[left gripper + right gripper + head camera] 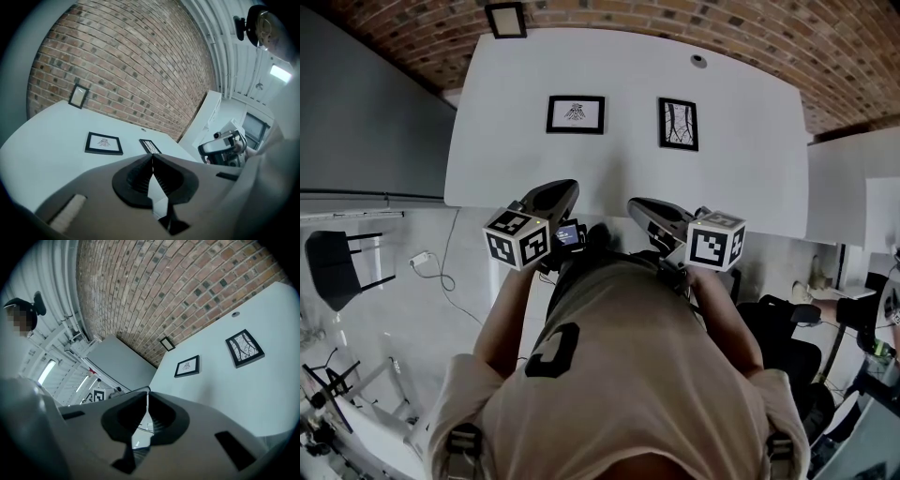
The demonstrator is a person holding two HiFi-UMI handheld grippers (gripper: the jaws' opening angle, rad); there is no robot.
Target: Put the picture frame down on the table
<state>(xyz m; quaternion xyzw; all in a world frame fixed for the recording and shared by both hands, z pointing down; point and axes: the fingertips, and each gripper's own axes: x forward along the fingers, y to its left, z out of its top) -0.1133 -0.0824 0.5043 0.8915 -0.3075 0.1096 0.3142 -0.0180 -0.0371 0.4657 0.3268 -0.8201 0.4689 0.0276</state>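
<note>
Claws first: my left claw [555, 195] is pinched fully together with nothing in it, and my right claw [649, 212] is likewise closed and empty. Both hang side by side just short of the near edge of the desk [750, 178], close to my body.

Past them the white top is bare until mid-desk, where two frames lie flat and apart: a wide frame [575, 114] on the left and a tall frame [678, 124] on the right. Beyond the tall one sits a small round cable hole [698, 61]. Farthest off, at the back left corner, a third picture frame [505, 20] looks propped upright against the brick wall [750, 28]. I take that as the one left to lay down, though I can't be sure.

What worries me is the reach. It's the far corner, so my arm would pass low over the wide frame and could drag or nudge it. A closed claw arriving at a leaning frame would push it, not grip it; it could slide along the wall or tip off the desk's back edge. A thin rim also gives the pads little to bite, so a skewed pinch might let it drop face down.
</note>
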